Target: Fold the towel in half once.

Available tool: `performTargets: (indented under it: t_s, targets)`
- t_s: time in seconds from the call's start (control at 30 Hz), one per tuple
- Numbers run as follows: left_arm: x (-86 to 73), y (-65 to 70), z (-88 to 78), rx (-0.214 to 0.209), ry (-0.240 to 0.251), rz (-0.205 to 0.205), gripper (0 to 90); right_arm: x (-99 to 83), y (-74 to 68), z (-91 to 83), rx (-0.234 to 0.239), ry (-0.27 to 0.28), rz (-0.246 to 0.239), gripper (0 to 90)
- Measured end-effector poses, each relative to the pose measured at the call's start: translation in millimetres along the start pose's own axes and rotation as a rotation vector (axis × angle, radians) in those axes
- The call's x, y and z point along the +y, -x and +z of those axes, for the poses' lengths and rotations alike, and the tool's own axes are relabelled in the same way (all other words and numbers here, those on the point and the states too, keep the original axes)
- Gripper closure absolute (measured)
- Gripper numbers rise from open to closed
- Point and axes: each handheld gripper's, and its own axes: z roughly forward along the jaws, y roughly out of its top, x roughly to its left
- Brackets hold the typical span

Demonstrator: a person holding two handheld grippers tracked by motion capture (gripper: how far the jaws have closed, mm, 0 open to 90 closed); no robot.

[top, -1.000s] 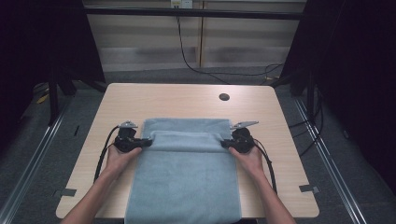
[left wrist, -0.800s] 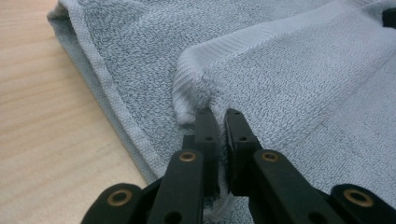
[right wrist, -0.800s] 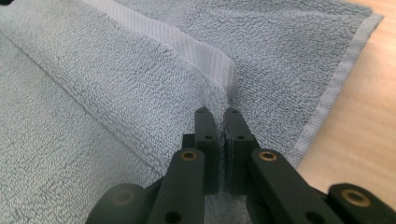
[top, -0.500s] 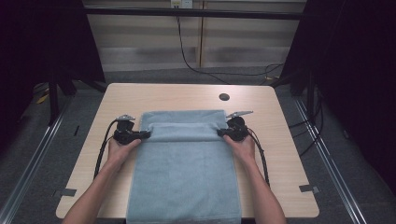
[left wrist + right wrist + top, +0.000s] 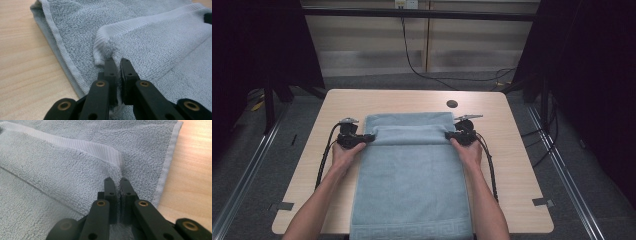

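Both tools, the left tool and the right tool, clamped on a corner apiece, have carried the blue towel's lifted edge farther across the counter, nearly finishing the fold.

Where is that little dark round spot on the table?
In the high view the dark round spot sits on the wooden table near its far edge, right of centre, just beyond the blue towel and apart from it.
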Motion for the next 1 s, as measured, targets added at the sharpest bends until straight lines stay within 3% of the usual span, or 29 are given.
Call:
performTargets:
  t_s: [0.07, 0.1, 0.13, 0.23, 0.33, 0.5, 0.63, 0.7, 0.83, 1.0]
  targets:
    - [2.3, 2.6, -1.7, 0.009, -0.007, 0.001, 85.6, 0.1, -0.7, -2.7, 0.017, 0.008, -0.003, 86.9]
    - [3.4, 3.3, -4.0, 0.018, -0.008, 0.015, 85.6, 0.2, 0.0, -5.6, 0.032, 0.021, 0.014, 86.9]
    - [4.8, 3.7, -6.7, 0.010, 0.000, 0.001, 85.6, 0.7, 1.7, -8.9, 0.059, 0.047, 0.029, 86.9]
    - [13.3, 7.0, -20.5, -0.008, 0.047, 0.001, 85.6, 8.7, 2.4, -22.2, 0.083, 0.097, 0.021, 86.9]
    - [26.4, 16.0, -37.6, -0.013, 0.096, 0.030, 85.5, 21.1, 1.7, -37.0, 0.101, 0.155, 0.022, 86.9]
    - [50.9, 30.4, -67.0, -0.048, 0.182, 0.004, 85.5, 46.4, -1.0, -65.7, 0.108, 0.240, 0.007, 86.9]
    - [69.0, 45.1, -95.5, -0.087, 0.246, 0.051, 85.5, 63.1, -4.0, -94.2, 0.124, 0.314, -0.006, 86.9]
    - [73.2, 53.5, -110.7, -0.097, 0.252, 0.093, 85.4, 68.1, -7.5, -108.3, 0.136, 0.339, -0.024, 86.9]
    - [70.1, 67.7, -141.9, -0.128, 0.274, 0.154, 85.3, 69.9, -21.1, -140.7, 0.161, 0.394, -0.107, 86.9]
    - [57.7, 88.1, -168.7, -0.179, 0.300, 0.201, 85.3, 62.1, -38.8, -177.3, 0.174, 0.410, -0.188, 86.9]
